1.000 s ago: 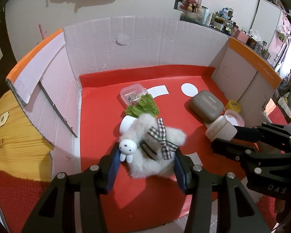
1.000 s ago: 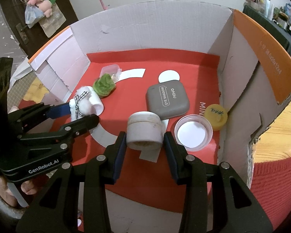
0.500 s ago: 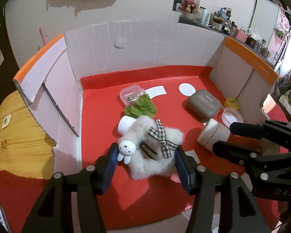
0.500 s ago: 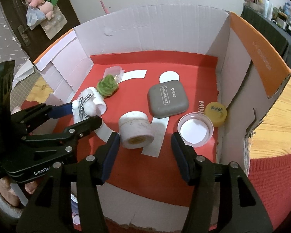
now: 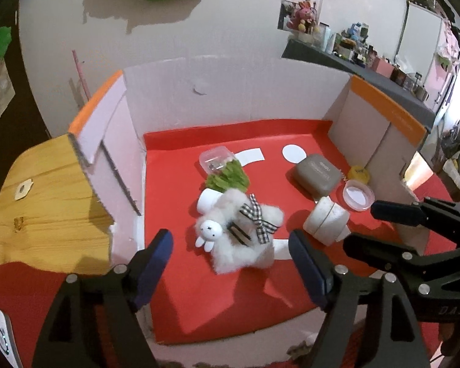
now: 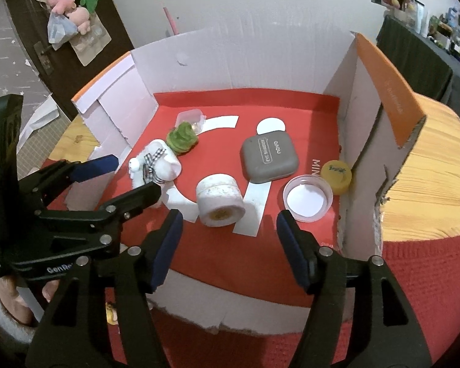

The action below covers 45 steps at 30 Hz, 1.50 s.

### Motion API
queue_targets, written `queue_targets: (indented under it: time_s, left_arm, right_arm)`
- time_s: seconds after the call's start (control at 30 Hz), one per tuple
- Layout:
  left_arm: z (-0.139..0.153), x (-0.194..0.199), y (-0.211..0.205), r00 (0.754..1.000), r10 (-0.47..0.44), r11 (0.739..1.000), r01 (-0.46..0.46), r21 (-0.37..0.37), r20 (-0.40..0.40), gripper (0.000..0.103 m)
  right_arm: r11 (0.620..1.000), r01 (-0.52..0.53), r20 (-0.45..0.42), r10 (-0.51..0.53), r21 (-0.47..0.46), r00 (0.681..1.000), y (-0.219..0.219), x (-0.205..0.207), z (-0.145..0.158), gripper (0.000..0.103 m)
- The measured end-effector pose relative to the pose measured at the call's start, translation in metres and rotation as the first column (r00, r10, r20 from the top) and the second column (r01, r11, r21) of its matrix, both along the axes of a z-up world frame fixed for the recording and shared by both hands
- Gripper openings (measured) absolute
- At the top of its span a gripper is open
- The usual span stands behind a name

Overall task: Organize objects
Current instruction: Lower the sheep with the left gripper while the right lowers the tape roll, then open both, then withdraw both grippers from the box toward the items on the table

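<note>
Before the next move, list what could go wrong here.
The white jar lies on its side, free between the open right gripper fingers; it could roll toward the clear lid. The fluffy toy lies loose ahead of the open left gripper, so a closing pinch may snag only fur.

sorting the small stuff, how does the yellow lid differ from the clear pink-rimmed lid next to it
The yellow lid is opaque, with a dark scribble on top; the clear pink-rimmed lid is see-through, showing white inside. The yellow lid looks smaller and sits tucked against the cardboard wall; the clear one lies wider, further out on the red floor. Both are round, lie flat, and no hand-held gripper touches them.
</note>
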<state>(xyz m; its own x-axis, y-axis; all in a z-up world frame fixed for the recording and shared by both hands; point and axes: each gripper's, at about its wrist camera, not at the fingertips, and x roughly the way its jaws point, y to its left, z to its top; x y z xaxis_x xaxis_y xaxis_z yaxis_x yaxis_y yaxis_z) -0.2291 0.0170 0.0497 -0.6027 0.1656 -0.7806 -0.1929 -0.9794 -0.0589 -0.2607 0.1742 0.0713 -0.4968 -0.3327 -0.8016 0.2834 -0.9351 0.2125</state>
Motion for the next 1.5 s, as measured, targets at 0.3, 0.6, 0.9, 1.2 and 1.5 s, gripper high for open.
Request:
queue_targets:
  time_s: [0.3, 0.6, 0.9, 1.2, 1.5]
  left_arm:
    - [0.006, 0.016, -0.005, 1.000, 0.015, 1.000, -0.015, 0.009, -0.013, 0.081]
    - [0.013, 0.030, -0.004, 0.999, 0.011, 1.000, -0.010, 0.012, -0.038, 0.087]
    - [0.017, 0.040, -0.009, 0.999, 0.024, 1.000, -0.024, 0.015, -0.042, 0.088]
    - [0.025, 0.053, -0.007, 0.997, 0.026, 1.000, -0.026, 0.003, -0.073, 0.097]
    - [0.031, 0.068, -0.009, 0.995, 0.032, 0.999, -0.032, 0.005, -0.091, 0.101]
  right_arm:
    - [1.000, -0.005, -0.026, 0.005, -0.007, 1.000, -0.003, 0.012, 0.012, 0.070]
    - [1.000, -0.003, -0.036, 0.003, 0.000, 0.999, -0.005, 0.022, 0.015, 0.076]
    - [1.000, 0.001, -0.068, -0.001, -0.011, 0.998, -0.005, 0.035, 0.029, 0.082]
    - [1.000, -0.012, -0.076, 0.012, -0.004, 0.997, -0.010, 0.045, 0.030, 0.082]
    - [1.000, -0.017, -0.095, 0.016, -0.009, 0.995, -0.010, 0.060, 0.037, 0.084]
